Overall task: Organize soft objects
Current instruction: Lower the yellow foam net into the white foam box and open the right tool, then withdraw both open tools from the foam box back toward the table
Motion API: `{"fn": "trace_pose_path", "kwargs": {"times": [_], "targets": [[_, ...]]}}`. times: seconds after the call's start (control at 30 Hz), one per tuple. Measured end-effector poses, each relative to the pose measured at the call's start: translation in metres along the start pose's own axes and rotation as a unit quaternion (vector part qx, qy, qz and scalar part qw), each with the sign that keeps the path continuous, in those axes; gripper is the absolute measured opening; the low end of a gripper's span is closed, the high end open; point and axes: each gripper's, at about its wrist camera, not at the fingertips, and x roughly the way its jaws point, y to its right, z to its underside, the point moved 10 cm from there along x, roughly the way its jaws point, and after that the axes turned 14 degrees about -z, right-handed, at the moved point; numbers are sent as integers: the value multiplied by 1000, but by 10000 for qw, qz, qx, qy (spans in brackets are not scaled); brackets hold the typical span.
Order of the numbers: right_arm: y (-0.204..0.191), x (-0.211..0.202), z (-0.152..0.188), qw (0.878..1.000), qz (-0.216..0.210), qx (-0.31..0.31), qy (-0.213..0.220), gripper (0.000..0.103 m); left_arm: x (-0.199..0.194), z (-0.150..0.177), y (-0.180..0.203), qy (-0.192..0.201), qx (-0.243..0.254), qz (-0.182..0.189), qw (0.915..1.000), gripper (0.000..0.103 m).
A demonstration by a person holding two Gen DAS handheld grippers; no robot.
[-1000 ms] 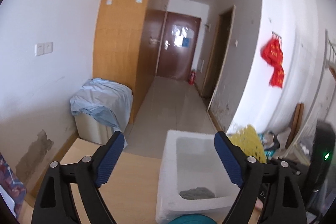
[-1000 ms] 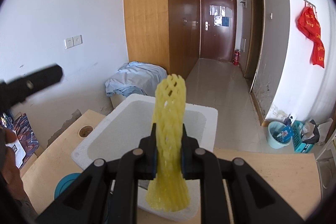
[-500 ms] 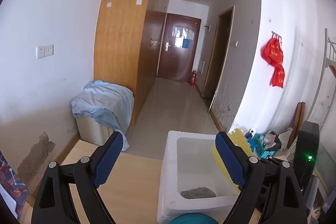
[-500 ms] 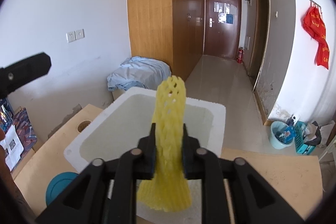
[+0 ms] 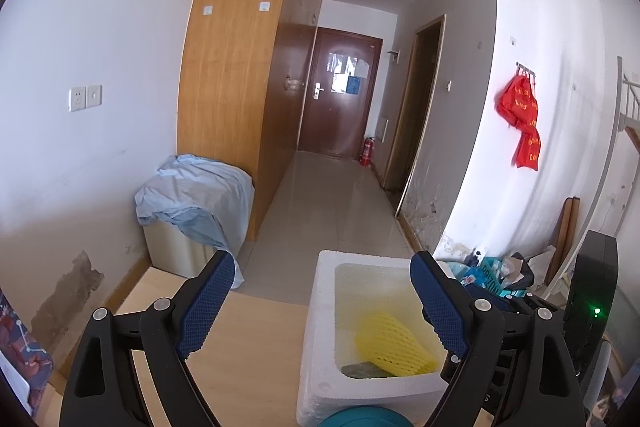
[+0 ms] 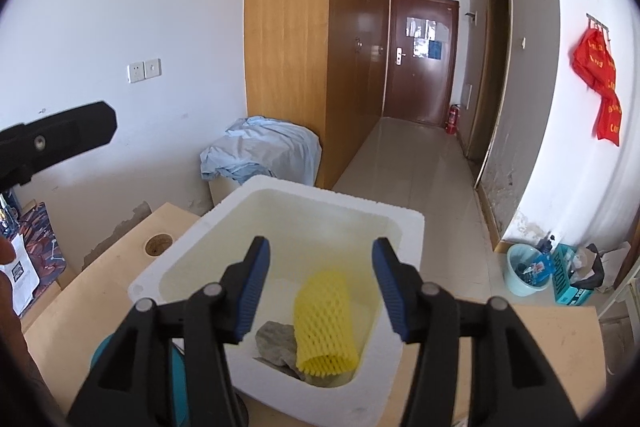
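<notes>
Now the yellow foam net (image 6: 325, 323) lies in the foam box (image 6: 404, 227), below the right jaws spread wide.

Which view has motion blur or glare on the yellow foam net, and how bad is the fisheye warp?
Right wrist: yellow foam net slightly motion-smeared inside the white foam box, open right gripper sharp. Left wrist: net crisp, no glare, left gripper sharp. Both: strong barrel warp, black corner vignette, soft daylight.
</notes>
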Motion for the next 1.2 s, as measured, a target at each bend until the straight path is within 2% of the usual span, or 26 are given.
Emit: {"fn": "trace_pose_path", "kwargs": {"times": [0.4, 0.43, 0.53, 0.57, 0.83, 1.2], "targets": [[-5, -12, 3, 10000, -1, 97, -16, 58, -10, 4, 0, 30, 46, -14, 10000, 90], [-6, -16, 4, 9999, -9, 107, -12, 62, -12, 7, -1, 15, 66, -30, 10000, 90], [-12, -28, 8, 9999, 4, 134, 55, 81, -21, 13, -8, -34, 59, -75, 9999, 90], [-14, -33, 8, 9999, 3, 132, 103, 83, -25, 15, -11, -40, 36, -74, 10000, 90], [-36, -50, 17, 9999, -65, 80, 46, 92, -66, 23, -25, 21, 4, -119, 9999, 90], [-49, -76, 33, 10000, -53, 63, 44, 94, -111, 36, -25, 51, 57, -113, 9999, 90]]}}
